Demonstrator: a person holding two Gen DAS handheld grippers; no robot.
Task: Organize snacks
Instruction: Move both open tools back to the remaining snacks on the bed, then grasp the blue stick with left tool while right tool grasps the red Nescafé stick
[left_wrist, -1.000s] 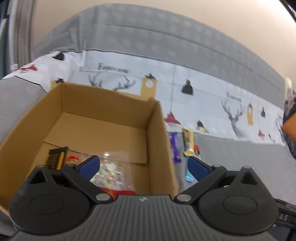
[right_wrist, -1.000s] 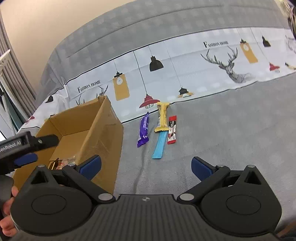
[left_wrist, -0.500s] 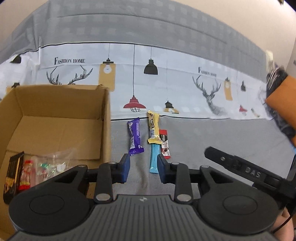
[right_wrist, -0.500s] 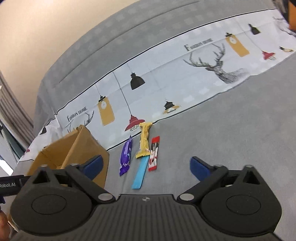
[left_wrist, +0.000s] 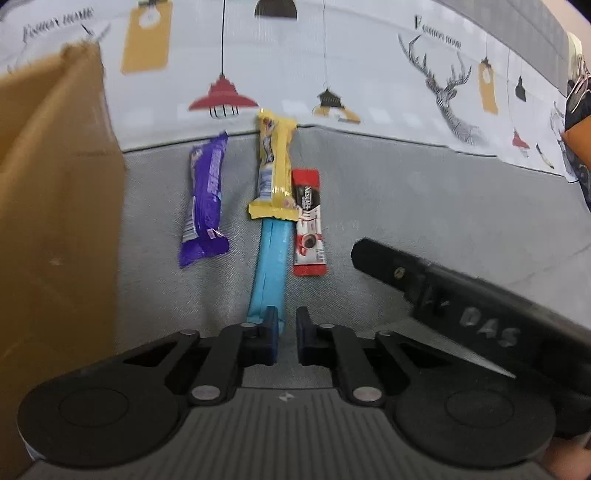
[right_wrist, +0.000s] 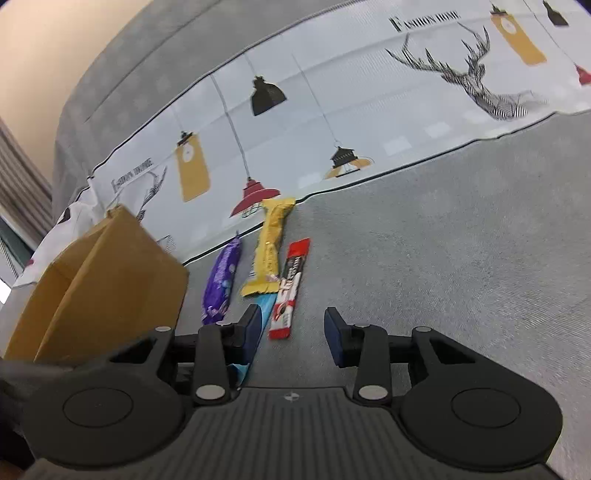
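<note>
l gripper (left_wrist: 286, 338) nearly clenched, small gap, nothing held, at blue stick (left_wrist: 271, 266) near end. r gripper (right_wrist: 291, 334) released, over red sachet (right_wrist: 290, 290).

You have four snack packets lying on the grey sofa cover: one purple bar (left_wrist: 205, 199), one yellow bar (left_wrist: 273, 162), one blue stick (left_wrist: 270, 269) and one red sachet (left_wrist: 308, 223). There is one cardboard box (left_wrist: 55, 229) beside them.

Four snacks lie flat beside the box (left_wrist: 55, 221) — purple bar (left_wrist: 205, 201), yellow bar (left_wrist: 274, 166) overlapping blue stick (left_wrist: 271, 266), red sachet (left_wrist: 308, 221).
</note>
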